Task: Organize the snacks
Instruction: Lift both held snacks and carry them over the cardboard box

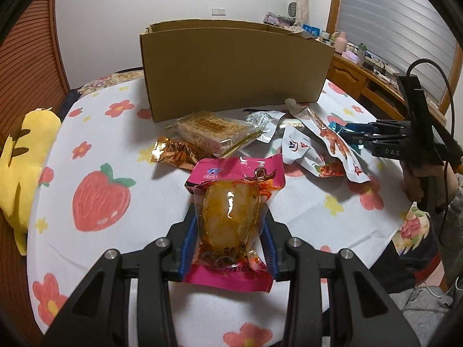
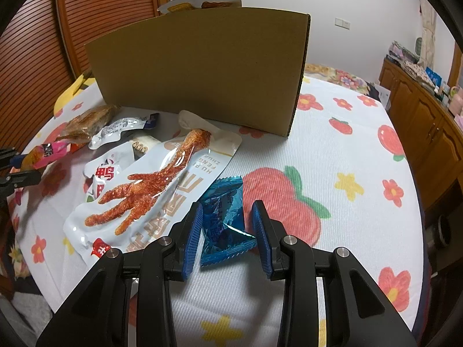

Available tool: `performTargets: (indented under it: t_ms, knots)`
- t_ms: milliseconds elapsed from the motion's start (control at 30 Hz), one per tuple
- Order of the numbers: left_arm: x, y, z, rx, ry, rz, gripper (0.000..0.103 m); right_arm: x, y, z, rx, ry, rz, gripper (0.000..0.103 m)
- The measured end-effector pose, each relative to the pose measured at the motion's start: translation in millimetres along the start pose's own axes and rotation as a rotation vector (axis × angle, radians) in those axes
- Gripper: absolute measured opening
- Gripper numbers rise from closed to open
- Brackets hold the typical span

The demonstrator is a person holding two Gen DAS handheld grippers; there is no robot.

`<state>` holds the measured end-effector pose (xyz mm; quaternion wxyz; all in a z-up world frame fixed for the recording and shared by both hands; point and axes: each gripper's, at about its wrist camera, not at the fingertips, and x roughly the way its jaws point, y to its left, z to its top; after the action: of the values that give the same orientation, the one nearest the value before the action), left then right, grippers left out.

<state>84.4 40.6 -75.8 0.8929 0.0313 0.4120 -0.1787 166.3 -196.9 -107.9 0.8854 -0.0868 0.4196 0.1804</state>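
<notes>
Pink snack pouch [image 1: 231,219] clamped in left tongs [image 1: 230,225], angled downward

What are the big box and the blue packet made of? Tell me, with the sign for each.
Box: looks like plain brown cardboard, matte, with a fluted cut edge at its corner. Blue packet: seemingly thin glossy plastic film, translucent, creased, with crimped serrated end seals; it sits between the right claw pads.
</notes>
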Motion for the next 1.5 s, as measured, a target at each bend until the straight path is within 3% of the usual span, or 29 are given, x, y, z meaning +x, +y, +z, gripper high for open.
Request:
performTargets:
  t_ms: [667, 733, 867, 1500]
  knots:
    - [-26.3, 2.1, -6.0, -0.021, -0.061, -0.023, 0.038, 0.1, -0.6, -0.3, 0.002, -0.001, 0.000, 0.034]
    - [-28.5, 3.2, -3.4, -0.023, -0.071, -0.020, 0.038, -0.3, 0.1, -0.4, -0.002, -0.003, -0.007, 0.024]
    - [-30.9, 3.7, 3.4, -0.020, -0.088, -0.011, 0.038, -5.1, -1.3, -1.8, 0.017, -0.006, 0.002, 0.022]
    - [-42.2, 0.0, 51.1, -0.003, -0.200, 0.005, 0.038, -67.6, 4.5, 8.5, 0.026, -0.152, 0.017, 0.022]
